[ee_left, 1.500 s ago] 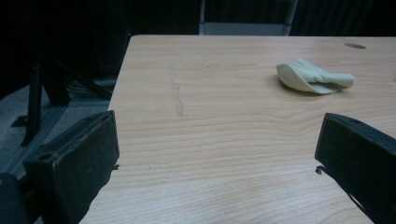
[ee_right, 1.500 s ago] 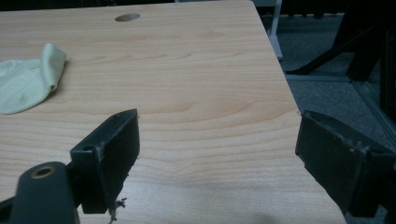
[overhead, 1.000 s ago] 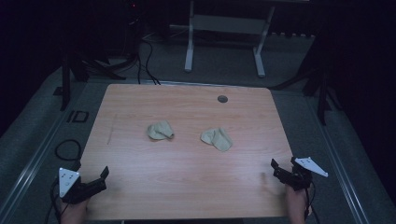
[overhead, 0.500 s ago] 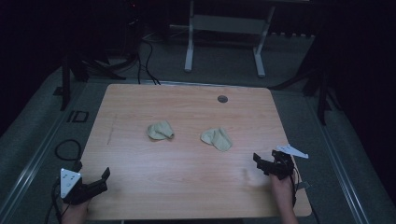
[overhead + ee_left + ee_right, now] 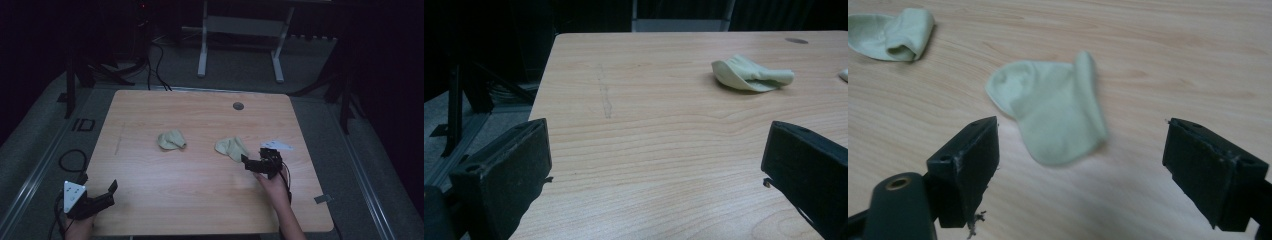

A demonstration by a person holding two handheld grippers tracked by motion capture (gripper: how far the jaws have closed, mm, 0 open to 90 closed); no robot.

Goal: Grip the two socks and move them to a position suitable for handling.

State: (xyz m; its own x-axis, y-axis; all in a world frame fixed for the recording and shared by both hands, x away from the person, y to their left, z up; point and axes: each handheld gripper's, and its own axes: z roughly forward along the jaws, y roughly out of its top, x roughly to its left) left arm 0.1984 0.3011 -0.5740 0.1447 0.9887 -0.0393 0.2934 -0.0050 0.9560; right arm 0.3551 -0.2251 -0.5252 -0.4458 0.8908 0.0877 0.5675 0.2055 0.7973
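Note:
Two pale green socks lie on the wooden table (image 5: 200,190). The left sock (image 5: 171,140) (image 5: 750,74) (image 5: 890,34) is folded over near the middle. The right sock (image 5: 231,147) (image 5: 1053,112) lies flat just beyond my right gripper (image 5: 252,161) (image 5: 1080,172), whose jaws stand wide open on either side of the sock's near end without touching it. My left gripper (image 5: 97,192) (image 5: 656,170) rests open at the table's near left corner, far from both socks, with nothing between its jaws.
A small dark round disc (image 5: 238,106) is set in the table near its far edge. Beyond the table stand a white metal frame (image 5: 240,45) and loose cables (image 5: 155,55) on the floor. The room around is dark.
My right gripper has moved from the table's right edge inward and forward, up to the right sock. The left gripper has stayed at the near left corner.

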